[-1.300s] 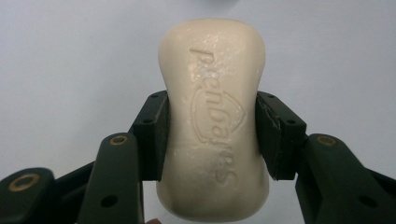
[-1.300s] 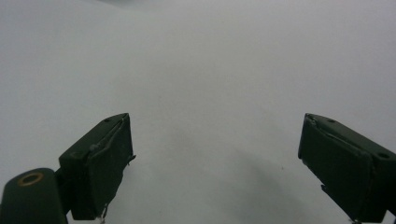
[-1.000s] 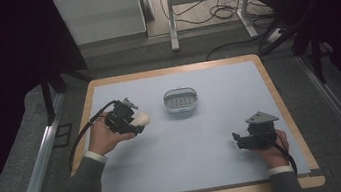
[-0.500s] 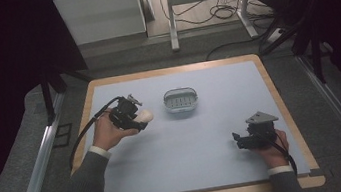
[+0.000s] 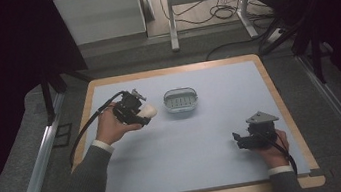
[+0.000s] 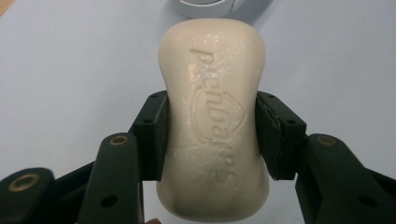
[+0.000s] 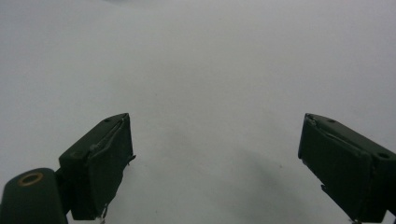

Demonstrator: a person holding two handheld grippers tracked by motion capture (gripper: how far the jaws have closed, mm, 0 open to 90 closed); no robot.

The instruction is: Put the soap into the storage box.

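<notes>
The left gripper [image 5: 141, 111] is held above the pale blue mat [image 5: 185, 144] toward ten o'clock from the mat's centre, carried by the person's left hand [image 5: 111, 127], whose grey sleeve [image 5: 86, 178] comes in from the bottom edge. Its jaws are clamped on a cream bar of soap [image 5: 148, 110]. In the left gripper view the soap [image 6: 214, 116] stands lengthwise between the two black pads [image 6: 154, 135], which press on its narrowed waist; raised lettering runs along its upper face. The soap's far end points toward twelve o'clock in that view, where the rim of a grey soap dish [image 6: 205, 7] shows at the top edge.

In the high view the soap dish [image 5: 180, 100] sits on the mat at about twelve o'clock from the centre, just beside the soap and at its three o'clock; whether the soap is above the mat or touching it is hard to judge from this angle.

The right gripper [image 5: 239, 139] is at about four o'clock, low over the mat, with the right hand [image 5: 269, 147] behind it and a grey three-cornered plate [image 5: 261, 118] on top. In the right gripper view its jaws stand wide apart with nothing between them, over bare mat [image 7: 210, 70].

The mat lies on a wooden-edged table [image 5: 170, 70].
</notes>
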